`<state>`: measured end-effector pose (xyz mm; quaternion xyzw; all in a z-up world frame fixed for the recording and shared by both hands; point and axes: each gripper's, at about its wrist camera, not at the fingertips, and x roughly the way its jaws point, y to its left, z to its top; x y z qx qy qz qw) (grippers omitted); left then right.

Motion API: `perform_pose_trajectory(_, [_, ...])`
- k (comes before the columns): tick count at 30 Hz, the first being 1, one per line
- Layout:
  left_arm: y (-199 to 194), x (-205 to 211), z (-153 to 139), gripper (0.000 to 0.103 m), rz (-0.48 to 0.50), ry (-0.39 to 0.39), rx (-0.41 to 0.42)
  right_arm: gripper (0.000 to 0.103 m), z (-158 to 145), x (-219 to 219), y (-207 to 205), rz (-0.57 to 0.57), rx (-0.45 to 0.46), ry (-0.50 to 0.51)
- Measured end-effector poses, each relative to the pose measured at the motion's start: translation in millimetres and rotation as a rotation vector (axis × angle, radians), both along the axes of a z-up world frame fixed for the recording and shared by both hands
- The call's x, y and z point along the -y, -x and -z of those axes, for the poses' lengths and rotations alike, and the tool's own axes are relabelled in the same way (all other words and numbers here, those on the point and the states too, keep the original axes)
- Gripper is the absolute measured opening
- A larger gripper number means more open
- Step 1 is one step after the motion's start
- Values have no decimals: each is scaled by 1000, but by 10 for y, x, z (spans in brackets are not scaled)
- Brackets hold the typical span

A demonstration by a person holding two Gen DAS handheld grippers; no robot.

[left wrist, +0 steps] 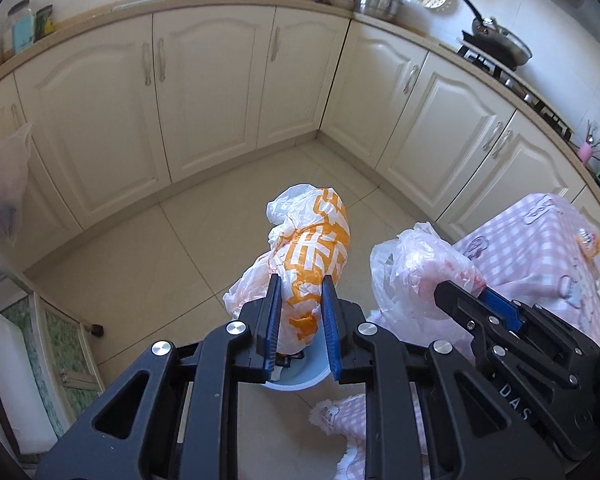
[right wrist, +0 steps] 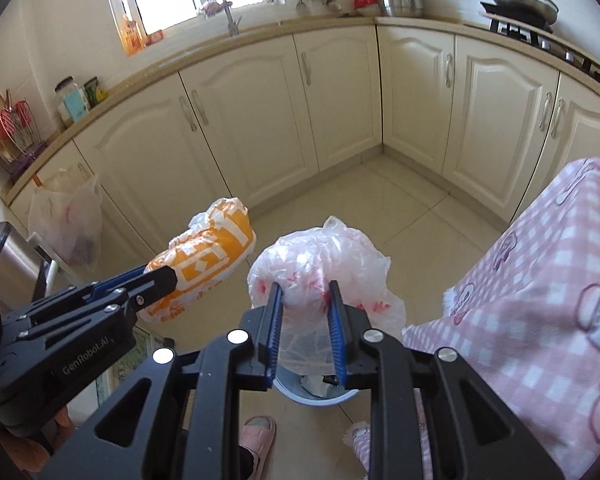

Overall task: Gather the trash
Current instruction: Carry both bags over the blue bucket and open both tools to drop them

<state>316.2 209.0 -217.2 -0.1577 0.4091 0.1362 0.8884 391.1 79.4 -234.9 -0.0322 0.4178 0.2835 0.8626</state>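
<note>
My left gripper (left wrist: pixel 301 286) is shut on a crumpled orange-and-white plastic bag (left wrist: pixel 312 248), which sticks out past its blue pads. That same orange-and-white bag (right wrist: pixel 208 256) and the left gripper (right wrist: pixel 160 280) show at the left of the right wrist view. My right gripper (right wrist: pixel 305 292) is shut on a crumpled clear plastic bag with pink and red print (right wrist: pixel 320 264); the clear bag (left wrist: pixel 416 268) and the right gripper (left wrist: pixel 466 290) also appear at the right of the left wrist view. Below both grippers stands a light blue bin (right wrist: pixel 314 396), (left wrist: pixel 300 376), with scraps inside it.
A table under a pink checked cloth (right wrist: pixel 540 280) stands close on the right. Cream kitchen cabinets (left wrist: pixel 204 92) run around the tiled floor (left wrist: pixel 172 256). A filled clear bag (right wrist: pixel 66 220) hangs on a cabinet at the left. A person's pink slipper (right wrist: pixel 258 434) is by the bin.
</note>
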Motion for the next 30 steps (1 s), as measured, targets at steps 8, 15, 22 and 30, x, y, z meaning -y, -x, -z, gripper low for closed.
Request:
perform_pose_trajectory(8, [-288, -49, 247, 36, 16, 51, -28, 21, 192, 84, -221, 44, -23, 24])
perform_pose_trajectory(15, [-367, -25, 282, 58, 17, 46, -20, 21, 304, 150, -338, 57, -47, 25])
perform_pose_trajectory(22, [-307, -112, 345, 59, -6, 44, -50, 21, 389, 43, -352, 37, -68, 25])
perform_pose_trajectory(30, [-219, -243, 309, 59, -43, 34, -42, 22, 393, -94, -390, 14, -71, 7])
